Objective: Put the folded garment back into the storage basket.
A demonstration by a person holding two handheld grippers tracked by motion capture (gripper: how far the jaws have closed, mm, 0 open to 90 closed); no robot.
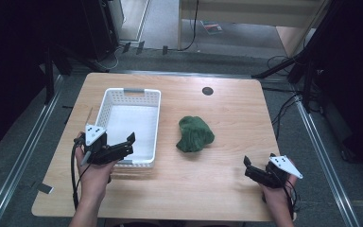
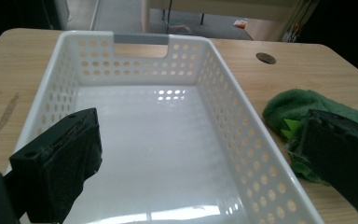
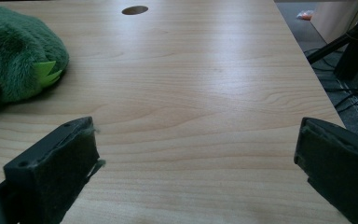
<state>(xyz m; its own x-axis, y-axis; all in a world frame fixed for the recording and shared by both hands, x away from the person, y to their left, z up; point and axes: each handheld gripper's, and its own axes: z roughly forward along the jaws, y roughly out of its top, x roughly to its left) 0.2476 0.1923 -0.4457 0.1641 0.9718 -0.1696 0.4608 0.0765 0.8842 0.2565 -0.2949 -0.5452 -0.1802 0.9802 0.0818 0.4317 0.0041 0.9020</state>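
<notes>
Green plush toy lies on table, just right of empty white basket. Left gripper spread wide over basket's near end; right gripper spread wide, near right. Toy likely light, soft, compressible; pinch the bulky middle.

Both hand-held claws gape wide and hold nothing, left claw and right claw

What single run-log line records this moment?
left gripper: open, over white basket | right gripper: open, above table | green plush toy: on table, beside basket
</notes>
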